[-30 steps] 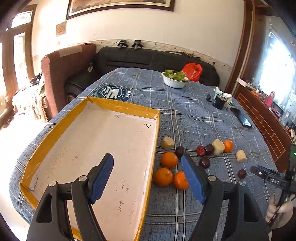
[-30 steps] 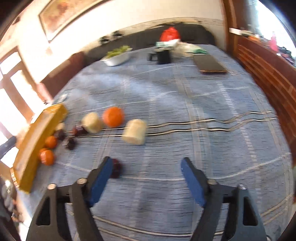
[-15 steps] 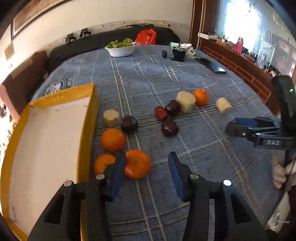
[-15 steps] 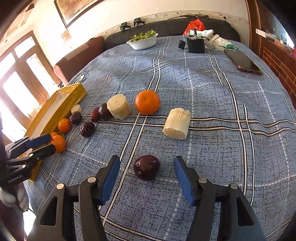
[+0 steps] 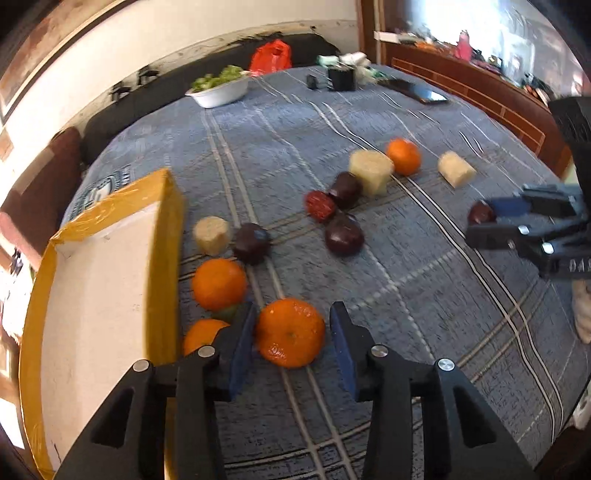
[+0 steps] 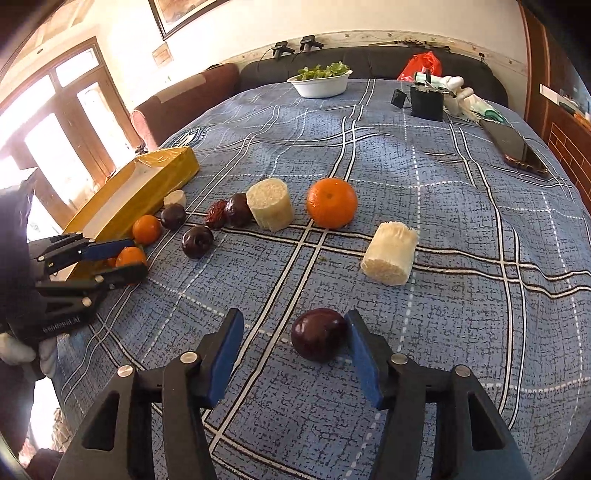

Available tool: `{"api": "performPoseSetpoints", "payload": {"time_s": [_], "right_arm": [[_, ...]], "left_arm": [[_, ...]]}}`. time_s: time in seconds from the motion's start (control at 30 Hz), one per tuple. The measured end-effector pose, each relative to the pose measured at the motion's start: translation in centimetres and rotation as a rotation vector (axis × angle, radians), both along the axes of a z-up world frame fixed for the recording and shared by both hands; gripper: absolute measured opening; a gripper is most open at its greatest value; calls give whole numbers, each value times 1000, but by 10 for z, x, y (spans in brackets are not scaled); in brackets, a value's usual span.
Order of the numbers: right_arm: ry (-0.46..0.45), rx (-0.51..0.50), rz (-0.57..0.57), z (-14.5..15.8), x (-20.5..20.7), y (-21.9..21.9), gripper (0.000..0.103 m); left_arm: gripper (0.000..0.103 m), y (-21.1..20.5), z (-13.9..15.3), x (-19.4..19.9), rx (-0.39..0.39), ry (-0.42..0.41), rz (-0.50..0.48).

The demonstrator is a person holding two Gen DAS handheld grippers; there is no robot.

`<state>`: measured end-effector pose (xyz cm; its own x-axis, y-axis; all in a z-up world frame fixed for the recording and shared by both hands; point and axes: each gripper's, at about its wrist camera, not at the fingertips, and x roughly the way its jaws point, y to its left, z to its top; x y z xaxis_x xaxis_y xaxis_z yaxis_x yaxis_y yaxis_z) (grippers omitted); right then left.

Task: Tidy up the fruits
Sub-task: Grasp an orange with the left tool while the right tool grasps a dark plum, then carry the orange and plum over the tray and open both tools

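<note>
Within the last second both grippers dropped from hovering to bracketing fruit: the left gripper (image 5: 291, 345), jaws open, straddles an orange (image 5: 290, 333) beside the yellow tray (image 5: 168, 236) near the surface's left edge, while the right gripper (image 6: 293, 350), jaws open, flanks a dark plum (image 6: 318, 334), so 2 grasps look imminent.

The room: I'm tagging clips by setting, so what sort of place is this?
Most likely a home living room: a dark sofa behind the cloth-covered table, an armchair beside it, and a framed picture on the wall.
</note>
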<state>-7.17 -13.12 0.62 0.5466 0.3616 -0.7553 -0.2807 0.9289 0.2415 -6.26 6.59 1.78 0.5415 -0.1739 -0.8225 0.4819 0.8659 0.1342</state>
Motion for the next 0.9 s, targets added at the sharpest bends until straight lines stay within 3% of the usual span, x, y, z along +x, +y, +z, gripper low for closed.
{"api": "performPoseSetpoints", "payload": {"time_s": [0.1, 0.27, 0.37, 0.5, 0.7, 0.9], "right_arm": [[1, -2, -2, -1, 1, 0, 51], [-3, -22, -11, -1, 4, 3, 50], [-4, -39, -33, -1, 5, 3, 28], [9, -7, -46, -1, 4, -3, 28], [-11, 26, -48, 12, -9, -3, 28], [-54, 109, 20, 46, -22, 28, 28]], "left_arm": [[36, -7, -5, -6, 26, -4, -32], [36, -4, -5, -5, -5, 11, -24], [35, -4, -5, -7, -15, 9, -12], [35, 0, 2, -13, -55, -9, 11], [35, 31, 39, -26, -175, -70, 108], [35, 100, 75, -44, -170, -154, 315]]}}
